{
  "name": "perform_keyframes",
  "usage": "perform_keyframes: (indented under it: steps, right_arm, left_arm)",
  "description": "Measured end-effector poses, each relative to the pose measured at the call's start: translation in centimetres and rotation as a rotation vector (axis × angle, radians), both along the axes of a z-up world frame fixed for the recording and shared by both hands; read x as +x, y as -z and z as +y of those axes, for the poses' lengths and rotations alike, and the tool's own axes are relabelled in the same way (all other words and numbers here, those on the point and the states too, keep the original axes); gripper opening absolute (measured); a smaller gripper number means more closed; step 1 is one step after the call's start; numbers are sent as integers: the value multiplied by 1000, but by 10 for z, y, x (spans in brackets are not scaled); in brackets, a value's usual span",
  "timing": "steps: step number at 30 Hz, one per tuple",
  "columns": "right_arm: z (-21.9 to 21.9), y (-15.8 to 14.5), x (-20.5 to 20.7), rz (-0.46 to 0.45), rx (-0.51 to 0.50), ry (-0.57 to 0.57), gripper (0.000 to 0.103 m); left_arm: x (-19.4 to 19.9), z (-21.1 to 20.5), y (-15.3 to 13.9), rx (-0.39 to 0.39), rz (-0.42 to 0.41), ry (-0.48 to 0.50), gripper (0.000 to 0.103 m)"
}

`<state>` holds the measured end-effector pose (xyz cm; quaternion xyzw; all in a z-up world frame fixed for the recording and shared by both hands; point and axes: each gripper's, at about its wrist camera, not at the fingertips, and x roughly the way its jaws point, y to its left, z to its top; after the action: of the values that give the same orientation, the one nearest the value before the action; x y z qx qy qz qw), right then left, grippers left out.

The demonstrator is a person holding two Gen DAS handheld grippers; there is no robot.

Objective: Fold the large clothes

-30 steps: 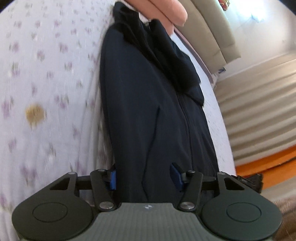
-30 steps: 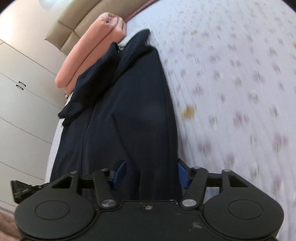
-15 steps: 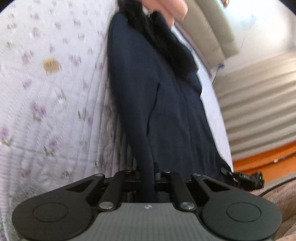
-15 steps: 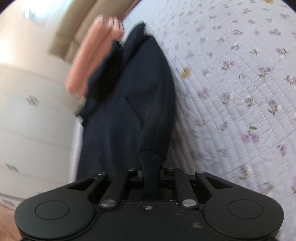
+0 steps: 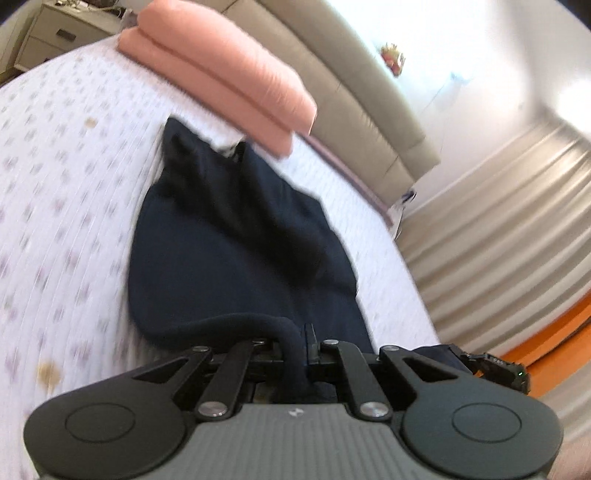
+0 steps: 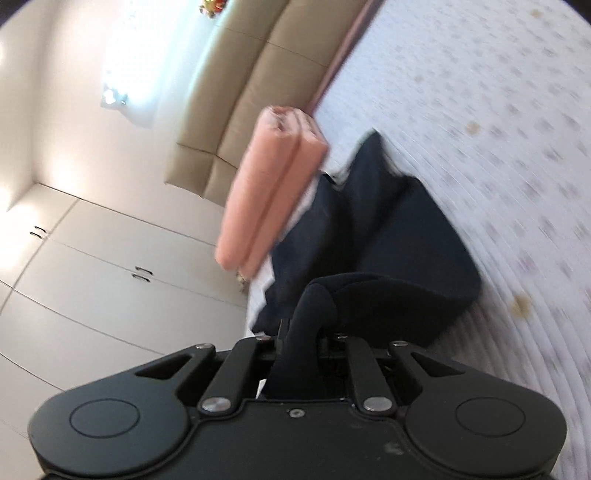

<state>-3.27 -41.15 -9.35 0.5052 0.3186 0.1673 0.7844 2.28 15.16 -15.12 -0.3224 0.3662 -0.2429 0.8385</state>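
The left gripper is clamped on the near hem of a dark navy garment, its jaws drawn together with a thick rolled edge of cloth pinched between them. The fingertips themselves are buried in the fabric and cannot be made out. The right gripper is likewise closed on a bunched fold of the same navy garment; here too the cloth hides the pads.

The garment lies lengthwise on a bed covered by a white quilted bedspread printed with small purple flowers. Its near end is lifted off the cover and curls up toward both grippers, while the far end rests on the bed with a rumpled, darker part, perhaps a hood or collar, near the top. What kind of garment it is cannot be told for certain.

Motion blur softens both views, most of all the bedspread pattern and the garment's edges. A folded pink blanket sits just beyond the garment's far end, against a beige padded headboard. In the left view a nightstand is cut off at the top corner, and a small dark device at the right edge is too partial to name. White wardrobe doors fill the left of the right view
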Motion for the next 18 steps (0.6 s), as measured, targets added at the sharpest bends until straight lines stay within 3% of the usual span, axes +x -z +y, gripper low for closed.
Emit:
perform_keyframes:
  steps: [4, 10, 15, 18]
  right_arm:
    - [-4, -24, 60, -64, 7, 25, 13]
    - [2, -44, 166, -104, -63, 53, 13]
    - [14, -32, 242, -85, -90, 65, 13]
    - [21, -17, 283, -52, -125, 74, 13]
  left_arm:
    - [50, 3, -25, -24, -36, -36, 7]
    - [135, 13, -44, -12, -67, -124, 7]
    - [200, 25, -37, -44, -63, -185, 7]
    - [240, 25, -22, -25, -50, -206, 7]
